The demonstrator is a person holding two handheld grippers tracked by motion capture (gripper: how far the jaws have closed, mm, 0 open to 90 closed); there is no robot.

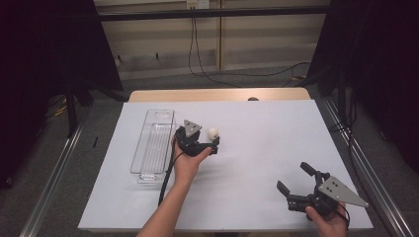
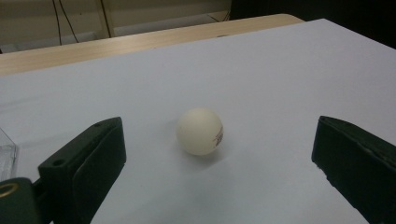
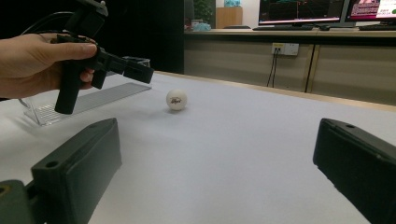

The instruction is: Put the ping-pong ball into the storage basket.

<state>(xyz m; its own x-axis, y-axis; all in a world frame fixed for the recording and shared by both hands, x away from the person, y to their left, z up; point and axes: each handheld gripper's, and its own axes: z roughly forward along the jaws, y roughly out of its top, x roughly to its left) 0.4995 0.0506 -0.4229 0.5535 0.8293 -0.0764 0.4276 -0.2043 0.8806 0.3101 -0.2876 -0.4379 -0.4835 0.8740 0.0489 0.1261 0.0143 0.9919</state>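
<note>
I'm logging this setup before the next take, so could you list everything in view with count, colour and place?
ball: one, cream white with a small dark print, on the white sheet just ahead of the left gripper's open jaws
tray: one, clear plastic, long and narrow, on the sheet's left side beside the left hand
sheet: one, white, covering most of the table
table: one, light wood, its far edge showing beyond the sheet
left gripper: one, black, held next to the ball, jaws open
right gripper: one, black, near the sheet's near right corner, jaws open
</note>
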